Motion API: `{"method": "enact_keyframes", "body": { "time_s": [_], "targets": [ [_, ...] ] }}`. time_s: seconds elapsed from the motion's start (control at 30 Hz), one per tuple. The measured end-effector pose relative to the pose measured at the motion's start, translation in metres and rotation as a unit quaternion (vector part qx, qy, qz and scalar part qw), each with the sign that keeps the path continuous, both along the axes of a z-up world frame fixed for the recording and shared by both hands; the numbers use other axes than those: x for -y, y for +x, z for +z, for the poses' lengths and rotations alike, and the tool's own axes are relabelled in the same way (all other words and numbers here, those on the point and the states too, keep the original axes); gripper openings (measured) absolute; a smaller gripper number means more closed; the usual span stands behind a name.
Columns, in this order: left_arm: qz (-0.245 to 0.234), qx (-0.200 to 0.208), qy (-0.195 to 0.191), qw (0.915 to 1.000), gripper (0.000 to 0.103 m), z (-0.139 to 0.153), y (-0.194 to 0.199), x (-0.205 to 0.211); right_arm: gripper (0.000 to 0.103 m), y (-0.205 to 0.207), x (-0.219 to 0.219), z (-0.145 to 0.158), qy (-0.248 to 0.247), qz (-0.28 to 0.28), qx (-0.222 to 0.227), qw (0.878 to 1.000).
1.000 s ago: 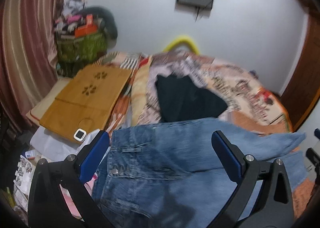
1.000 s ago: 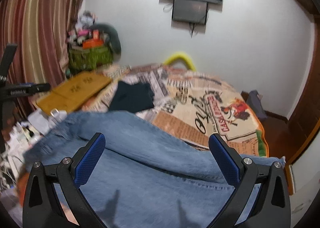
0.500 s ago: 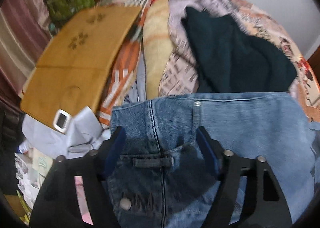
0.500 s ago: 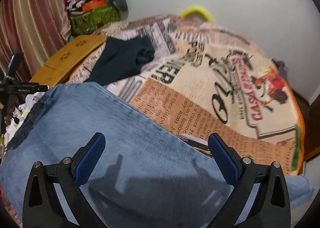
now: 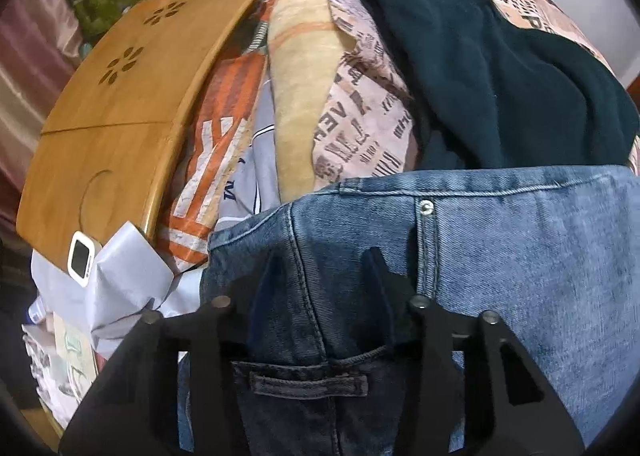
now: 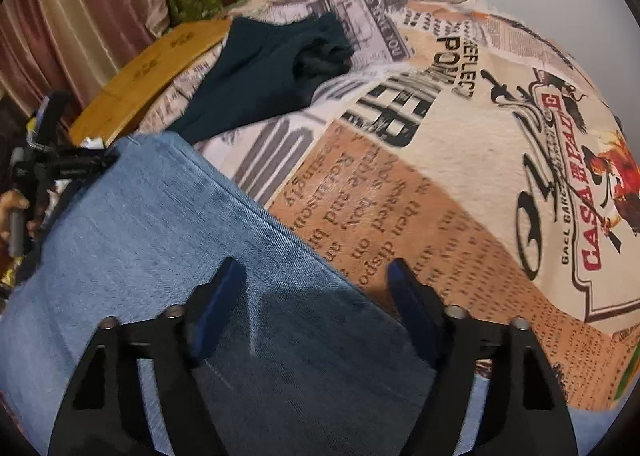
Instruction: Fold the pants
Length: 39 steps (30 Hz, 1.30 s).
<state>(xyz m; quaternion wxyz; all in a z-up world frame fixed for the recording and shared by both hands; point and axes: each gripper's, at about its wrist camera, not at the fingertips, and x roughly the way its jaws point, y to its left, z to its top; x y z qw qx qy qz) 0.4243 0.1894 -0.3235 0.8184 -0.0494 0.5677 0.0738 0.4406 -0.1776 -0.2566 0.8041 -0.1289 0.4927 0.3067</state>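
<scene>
Currently, by item:
Jeans: blue denim pants lying across the near part of the bed, waistband at the left gripper's end.
Left gripper: fingers partly parted, straddling a raised fold of denim beside a belt loop; whether they pinch it, I cannot tell.
Right gripper: jaws apart, low over the leg fabric, its right finger at the denim's edge.
Blanket: newspaper-print, under the jeans.
Dark garment: beyond the jeans.
Wooden tray: left of the blanket.
</scene>
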Motion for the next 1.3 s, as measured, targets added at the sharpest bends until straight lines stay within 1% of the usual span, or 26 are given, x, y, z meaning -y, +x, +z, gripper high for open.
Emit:
{"method": "enact_keyframes", "body": {
  "time_s": [0.03,0.07,0.1,0.13,0.2,0.23,0.27,0.3,0.33,0.37,0.4,0.47,0.5,0.57,0.67,0.77,0.87,1.07,1.2,1.3],
  "targets": [
    [0.005,-0.001,0.007,1.0000,0.023,0.001,0.000,0.000,0.063,-0.002,0.000,0.000,0.006,0.002,0.002,1.000],
    [0.012,-0.005,0.017,0.9998,0.017,0.001,0.001,-0.001,0.055,-0.005,0.001,0.001,0.011,0.004,0.001,1.000],
    [0.015,-0.007,0.008,0.9998,0.017,0.002,0.000,-0.004,0.046,-0.009,0.001,0.001,0.014,0.005,0.003,1.000],
    [0.014,-0.005,0.003,0.9999,0.016,0.002,-0.001,-0.007,0.043,-0.009,0.001,0.000,0.014,0.008,0.003,1.000],
    [0.010,-0.003,0.009,0.9999,0.014,0.004,-0.001,-0.005,0.027,-0.012,0.001,-0.001,0.014,0.010,0.005,1.000],
    [0.009,-0.002,0.019,0.9998,0.013,0.005,-0.001,-0.002,0.024,-0.013,0.001,-0.001,0.013,0.010,0.004,1.000],
    [0.008,-0.002,0.027,0.9996,0.011,0.006,0.000,0.001,0.015,-0.013,0.001,-0.001,0.012,0.010,0.004,1.000],
    [0.007,-0.002,0.034,0.9994,0.010,0.008,0.001,0.004,0.011,-0.013,0.001,-0.001,0.012,0.009,0.004,1.000],
    [0.008,0.001,0.042,0.9991,0.008,0.011,0.002,0.006,0.009,-0.014,0.000,0.001,0.010,0.007,0.011,1.000],
    [0.010,0.007,0.047,0.9988,0.007,0.016,0.002,0.008,0.007,-0.018,0.000,0.006,0.011,0.001,0.033,0.999],
    [0.011,0.014,0.054,0.9984,0.007,0.023,0.000,0.010,0.006,-0.023,0.002,0.016,0.014,-0.008,0.068,0.998],
    [0.001,0.040,0.072,0.9966,0.006,0.043,-0.003,0.013,0.006,-0.028,0.007,0.034,0.031,-0.025,0.101,0.994],
    [0.001,0.051,0.076,0.9958,0.006,0.053,-0.006,0.014,0.006,-0.029,0.009,0.041,0.037,-0.031,0.110,0.993],
    [0.009,0.081,0.073,0.9940,0.005,0.082,-0.014,0.015,0.006,-0.033,0.010,0.057,0.037,-0.037,0.132,0.990],
    [-0.001,0.121,0.078,0.9896,0.005,0.120,-0.033,0.020,0.005,-0.045,0.015,0.074,0.036,-0.031,0.142,0.989],
    [-0.010,0.140,0.079,0.9870,0.005,0.140,-0.060,0.024,0.005,-0.066,0.022,0.086,0.039,-0.020,0.148,0.988],
    [-0.016,0.152,0.087,0.9844,0.005,0.150,-0.088,0.029,0.005,-0.095,0.026,0.092,0.038,-0.010,0.154,0.987],
    [-0.019,0.163,0.079,0.9832,0.005,0.155,-0.150,0.033,0.005,-0.147,0.035,0.103,0.039,0.002,0.160,0.986],
    [-0.012,0.168,0.064,0.9837,0.005,0.154,-0.189,0.030,0.005,-0.181,0.036,0.100,0.030,0.010,0.162,0.986],
    [-0.005,0.162,0.052,0.9854,0.005,0.149,-0.213,0.026,0.005,-0.200,0.039,0.093,0.029,0.009,0.155,0.988]
  ]
}}
